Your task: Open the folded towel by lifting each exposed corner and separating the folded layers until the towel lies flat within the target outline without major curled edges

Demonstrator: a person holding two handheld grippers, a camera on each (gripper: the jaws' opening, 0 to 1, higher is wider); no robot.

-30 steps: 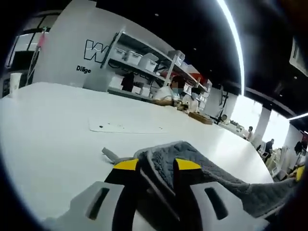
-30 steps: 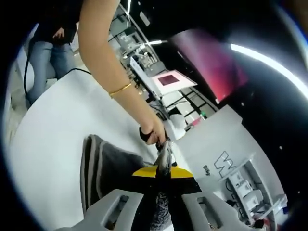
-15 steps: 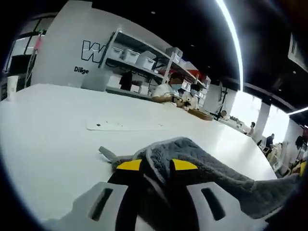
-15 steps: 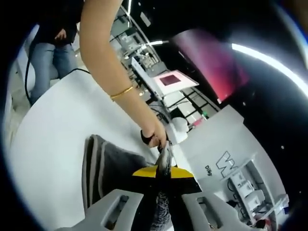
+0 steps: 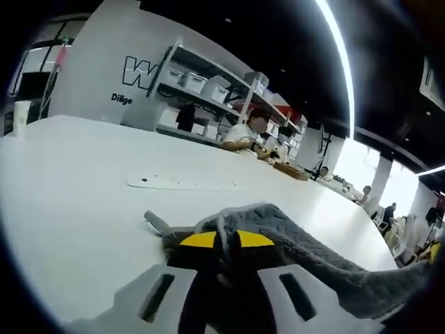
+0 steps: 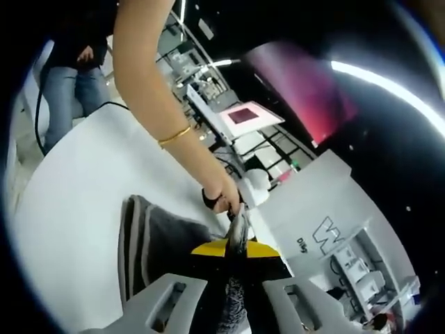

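Left gripper view: left gripper (image 5: pixel 221 241) pinches grey towel (image 5: pixel 313 250) on white table (image 5: pixel 69 188).

Both views are bright on the white counter (image 5: pixel 76 181) and dark toward the ceiling. In the left gripper view a long ceiling light strip (image 5: pixel 338 56) burns out to pure white, and the windows (image 5: pixel 354 167) past the counter's far end are blown out too. The counter carries only soft, faint shadow near the grey towel (image 5: pixel 306 243). Fisheye bending curves the light strip and the counter edge. In the right gripper view a pink blurred smear (image 6: pixel 306 90) hangs above the arm (image 6: pixel 167 118), and shelving there looks soft
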